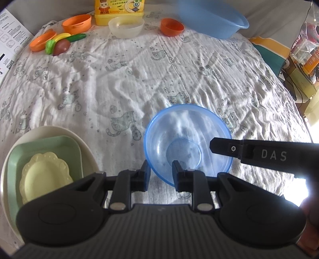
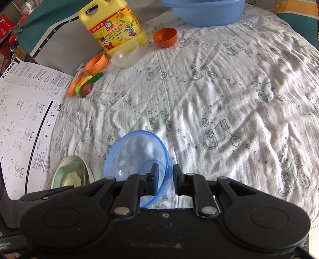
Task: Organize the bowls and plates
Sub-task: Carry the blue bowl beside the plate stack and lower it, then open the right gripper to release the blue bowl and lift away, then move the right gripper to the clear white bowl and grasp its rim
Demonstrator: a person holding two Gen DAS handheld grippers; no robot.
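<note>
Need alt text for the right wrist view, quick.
The right gripper pinches the rim of a clear blue bowl on a cat-print sheet. To its left sit stacked plates; at the far edge stand a yellow jug, an orange bowl and a blue basin.

The right gripper (image 2: 165,175) has its jaws closed on the rim of the clear blue bowl (image 2: 137,157), tilted above the bed's cat-print sheet (image 2: 219,89)

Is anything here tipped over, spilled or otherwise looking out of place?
Nothing is spilled or broken. Two things stand out: the clear blue bowl is tilted, with both grippers clamped on its rim, left gripper and right gripper. At the far edge, the small orange bowl leans on its side.
</note>
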